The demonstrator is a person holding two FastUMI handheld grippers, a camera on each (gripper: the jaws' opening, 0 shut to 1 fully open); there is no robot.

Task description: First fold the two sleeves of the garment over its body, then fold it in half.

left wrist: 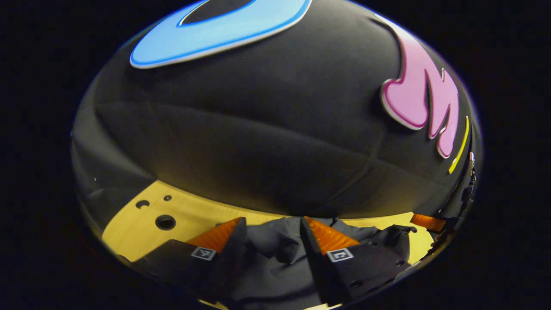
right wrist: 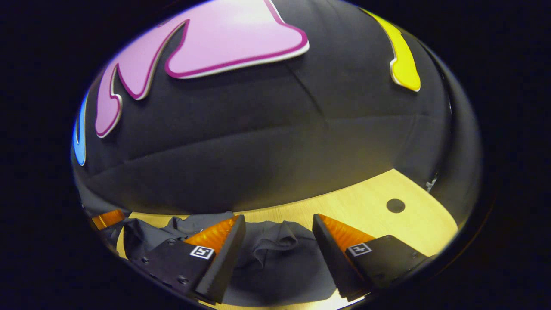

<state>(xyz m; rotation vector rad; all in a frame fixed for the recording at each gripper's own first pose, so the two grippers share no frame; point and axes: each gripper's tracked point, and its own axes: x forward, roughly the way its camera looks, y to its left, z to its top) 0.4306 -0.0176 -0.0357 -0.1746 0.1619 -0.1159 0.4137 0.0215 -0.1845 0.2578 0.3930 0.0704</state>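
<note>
A: Surface and room?

B: Item one, a pale wooden table point(left wrist: 142, 224), round holes point(left wrist: 165, 222) at its left in my left gripper view, one dark hole point(right wrist: 395, 205) at the right in my right gripper view. Behind it, the black cloth wall point(left wrist: 258, 142).

A: Writing?

B: Small square code tags point(left wrist: 340, 255) on my fingers; nothing readable.

A: The garment?

B: Dark grey garment point(left wrist: 275, 258), rumpled on the table, near edge. My left gripper point(left wrist: 273, 234) stands with jaws apart above it, cloth showing between the fingers. My right gripper point(right wrist: 279, 232) has jaws wide, garment point(right wrist: 275, 254) between and below them, spreading left. Whether any finger touches cloth, I cannot tell.
</note>
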